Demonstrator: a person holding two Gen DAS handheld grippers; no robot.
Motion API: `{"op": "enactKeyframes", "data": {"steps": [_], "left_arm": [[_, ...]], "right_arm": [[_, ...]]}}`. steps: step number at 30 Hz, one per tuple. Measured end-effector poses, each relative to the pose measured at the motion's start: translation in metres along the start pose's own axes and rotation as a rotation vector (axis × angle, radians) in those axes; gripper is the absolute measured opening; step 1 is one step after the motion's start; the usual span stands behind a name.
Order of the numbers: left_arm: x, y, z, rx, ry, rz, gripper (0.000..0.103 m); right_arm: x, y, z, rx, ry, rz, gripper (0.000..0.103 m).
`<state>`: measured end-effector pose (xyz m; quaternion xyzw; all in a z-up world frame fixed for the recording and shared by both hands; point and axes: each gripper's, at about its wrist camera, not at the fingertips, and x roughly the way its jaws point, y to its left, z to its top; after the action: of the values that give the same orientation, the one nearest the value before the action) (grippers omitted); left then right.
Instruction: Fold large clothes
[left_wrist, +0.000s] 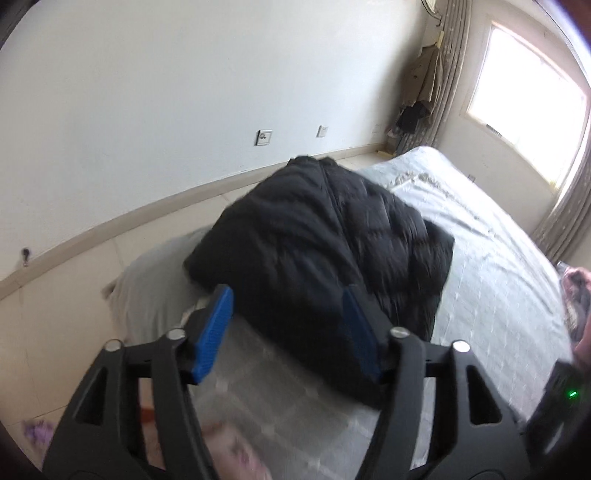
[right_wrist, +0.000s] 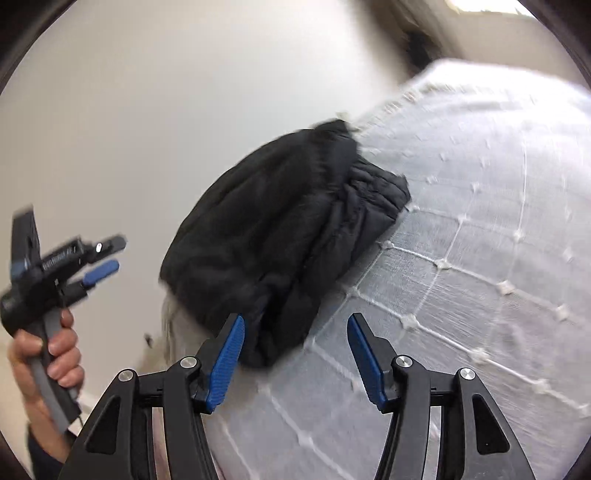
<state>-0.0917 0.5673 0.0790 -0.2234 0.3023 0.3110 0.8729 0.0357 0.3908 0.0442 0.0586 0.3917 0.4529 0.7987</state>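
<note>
A black quilted jacket (left_wrist: 317, 251) lies folded into a thick bundle on the bed's pale stitched cover (left_wrist: 491, 266), near the edge that faces the wall. My left gripper (left_wrist: 288, 317) hovers open over the bundle's near end, and its blue pads (left_wrist: 216, 332) press on nothing. In the right wrist view the jacket (right_wrist: 280, 229) sits just ahead and left of my right gripper (right_wrist: 295, 325), which is open over the bed cover (right_wrist: 480, 258) with nothing held. At the far left of that view a hand (right_wrist: 55, 350) carries the left gripper (right_wrist: 114, 254).
A grey pillow (left_wrist: 147, 288) juts out under the jacket at the bed's edge, with tiled floor (left_wrist: 55, 295) and a white wall beyond. Clothes (left_wrist: 421, 88) hang in the corner by the curtain and bright window (left_wrist: 528, 99). More garments (left_wrist: 576, 291) lie at the right edge.
</note>
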Motion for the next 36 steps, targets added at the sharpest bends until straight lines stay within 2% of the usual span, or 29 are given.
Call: {"op": "enactKeyframes", "data": {"steps": [2,3,6,11,16,17,19,21,23,27,36], "left_arm": [[-0.024,-0.014,-0.026,0.026,-0.024,0.02,0.071],[-0.038,-0.02,-0.044,0.038,-0.049,0.035,0.077],[-0.072,-0.039,-0.09,0.064,-0.069,0.064,0.082],[-0.12,-0.065,-0.144,0.098,-0.071,0.056,0.084],[-0.16,-0.087,-0.173,0.148,-0.125,0.115,0.085],[-0.168,-0.092,-0.178,0.156,-0.126,0.12,0.087],[-0.183,-0.101,-0.187,0.171,-0.141,0.135,0.091],[-0.197,-0.109,-0.197,0.186,-0.155,0.144,0.097],[-0.206,-0.113,-0.203,0.191,-0.153,0.15,0.098],[-0.218,-0.118,-0.213,0.179,-0.143,0.174,0.098],[-0.241,-0.128,-0.227,0.179,-0.173,0.244,0.102]], "right_arm": [[-0.027,0.005,-0.01,-0.068,-0.011,-0.016,0.065],[-0.043,0.009,-0.019,-0.095,-0.029,-0.028,0.071],[-0.088,0.012,-0.042,-0.143,-0.071,-0.014,0.083],[-0.147,0.023,-0.08,-0.24,-0.092,0.012,0.089],[-0.196,0.037,-0.111,-0.314,-0.11,0.022,0.089],[-0.207,0.039,-0.114,-0.317,-0.101,-0.015,0.089],[-0.222,0.042,-0.12,-0.329,-0.118,-0.021,0.089],[-0.228,0.042,-0.121,-0.335,-0.122,0.006,0.089],[-0.235,0.041,-0.124,-0.347,-0.123,0.018,0.09],[-0.248,0.035,-0.133,-0.346,-0.146,0.038,0.103],[-0.268,0.034,-0.134,-0.352,-0.178,0.022,0.103]]}}
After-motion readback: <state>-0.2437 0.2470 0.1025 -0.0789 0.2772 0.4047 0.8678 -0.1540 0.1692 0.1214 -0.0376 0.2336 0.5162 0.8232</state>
